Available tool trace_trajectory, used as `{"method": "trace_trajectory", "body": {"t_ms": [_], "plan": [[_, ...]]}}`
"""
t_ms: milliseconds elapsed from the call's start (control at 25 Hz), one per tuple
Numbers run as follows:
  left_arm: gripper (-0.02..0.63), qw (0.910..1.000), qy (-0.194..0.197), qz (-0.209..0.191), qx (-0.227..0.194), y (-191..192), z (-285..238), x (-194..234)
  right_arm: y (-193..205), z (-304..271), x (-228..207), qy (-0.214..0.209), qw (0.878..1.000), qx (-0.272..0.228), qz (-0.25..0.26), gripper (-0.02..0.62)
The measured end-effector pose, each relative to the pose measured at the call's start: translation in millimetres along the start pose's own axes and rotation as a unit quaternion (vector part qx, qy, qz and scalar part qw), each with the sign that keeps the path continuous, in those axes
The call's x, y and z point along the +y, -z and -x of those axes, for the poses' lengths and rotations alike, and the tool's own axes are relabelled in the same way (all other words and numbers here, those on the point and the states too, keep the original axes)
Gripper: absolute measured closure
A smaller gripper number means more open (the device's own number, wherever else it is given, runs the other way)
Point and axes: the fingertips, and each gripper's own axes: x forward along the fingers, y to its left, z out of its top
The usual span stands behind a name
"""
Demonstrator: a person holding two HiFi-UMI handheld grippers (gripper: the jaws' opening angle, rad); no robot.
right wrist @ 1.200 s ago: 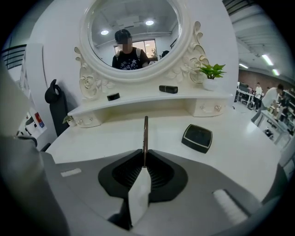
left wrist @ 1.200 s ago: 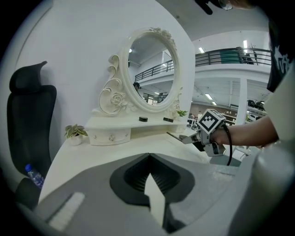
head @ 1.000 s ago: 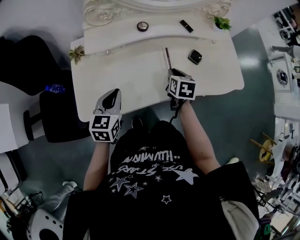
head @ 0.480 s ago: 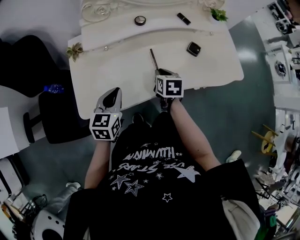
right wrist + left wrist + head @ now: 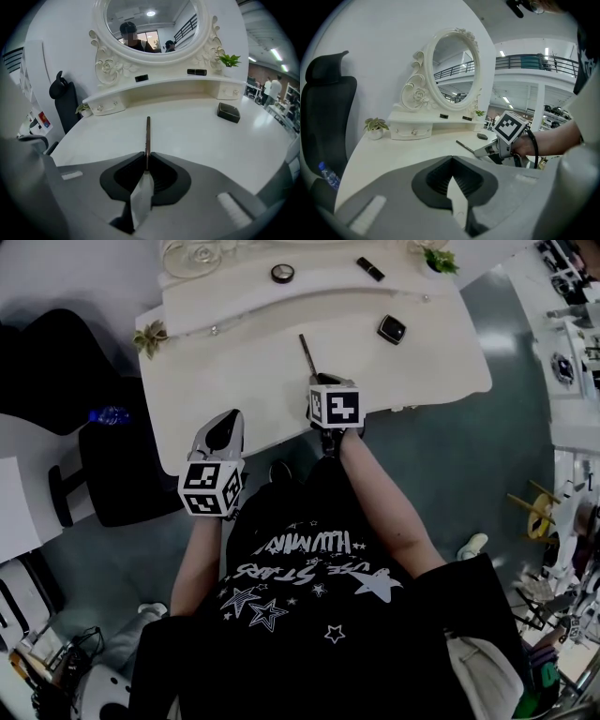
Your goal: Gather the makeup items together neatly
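Note:
A thin brown makeup pencil point(image 5: 148, 133) sticks out forward from my right gripper point(image 5: 147, 157), which is shut on its near end. From the head view the pencil point(image 5: 307, 352) points toward the mirror shelf over the middle of the white vanity table point(image 5: 225, 381), with the right gripper point(image 5: 319, 382) behind it. A black square compact point(image 5: 391, 329) lies to the pencil's right. On the shelf sit a round compact point(image 5: 282, 274) and a black lipstick point(image 5: 369, 269). My left gripper point(image 5: 228, 420) hangs at the table's front left edge, shut and empty.
An ornate oval mirror point(image 5: 150, 28) rises behind the shelf. Small potted plants stand at the table's left point(image 5: 150, 337) and on the shelf's right end point(image 5: 439, 259). A black chair point(image 5: 112, 465) and a blue bottle point(image 5: 111, 415) are left of the table.
My right gripper has carried the pencil leftward, away from the square compact, toward the table's middle. The left gripper has stayed in place.

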Motion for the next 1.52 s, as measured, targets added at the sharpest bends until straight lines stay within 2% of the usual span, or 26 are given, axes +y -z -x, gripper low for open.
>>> {"method": "trace_trajectory", "body": {"t_ms": [400,520,600,840,1040,1320,1520], "plan": [[0.604,0.9999,0.010,0.005,0.002,0.7,-5.1,1.1,1.3,-0.7,2.3,0.008,1.000,0.012,0.015,0.513],[0.604,0.9999,0.013,0.003,0.003,-0.2,-7.8,1.1,1.2,-1.3,6.5,0.000,1.000,0.012,0.019,0.464],[0.604,0.9999,0.014,0.003,0.004,-0.9,-9.0,2.1,-0.6,-0.5,7.2,0.000,1.000,0.007,0.021,0.395],[0.604,0.9998,0.019,0.005,0.005,-3.3,-15.5,3.8,-13.8,7.9,-4.6,-0.012,0.999,-0.021,0.023,0.271],[0.604,0.9998,0.020,-0.003,0.008,-12.8,-29.7,-2.5,-27.8,20.8,-42.6,0.003,0.999,-0.042,0.017,0.199],[0.604,0.9999,0.011,-0.011,0.004,-37.2,-60.7,-27.5,-48.6,30.4,-120.0,0.026,0.998,-0.060,0.005,0.158],[0.604,1.0000,-0.009,-0.001,-0.002,-50.7,-84.2,-48.2,-59.2,29.1,-171.8,0.020,0.998,-0.049,0.019,0.137]]}}
